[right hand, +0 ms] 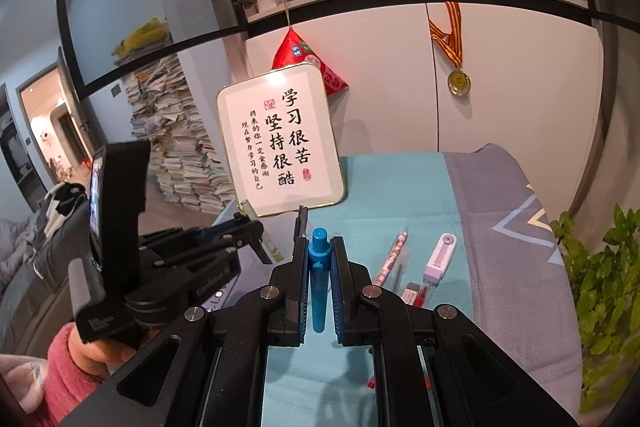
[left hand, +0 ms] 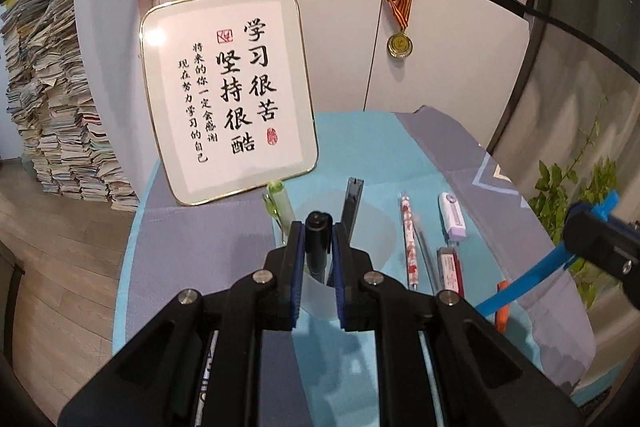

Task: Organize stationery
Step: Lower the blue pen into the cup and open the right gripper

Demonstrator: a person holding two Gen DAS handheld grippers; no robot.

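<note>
My left gripper (left hand: 318, 227) is shut on a black pen (left hand: 318, 247). The pen's lower end hangs over the mouth of a translucent white cup (left hand: 372, 227) on the teal mat. A black stick-like item (left hand: 353, 203) stands in that cup, and a green highlighter (left hand: 276, 201) shows at its far left side. My right gripper (right hand: 319, 241) is shut on a blue pen (right hand: 319, 267), held above the mat to the right of the cup. The left gripper (right hand: 244, 235) shows in the right wrist view, in a hand with a pink sleeve (right hand: 68, 367).
On the teal mat (right hand: 392, 187), right of the cup, lie a red patterned pen (left hand: 409, 243), a lilac correction tape (left hand: 452, 215), a red box (left hand: 450, 269) and an orange item (left hand: 502, 303). A framed calligraphy sign (left hand: 228, 95) stands behind the cup. A green plant (right hand: 600, 287) is at the right edge.
</note>
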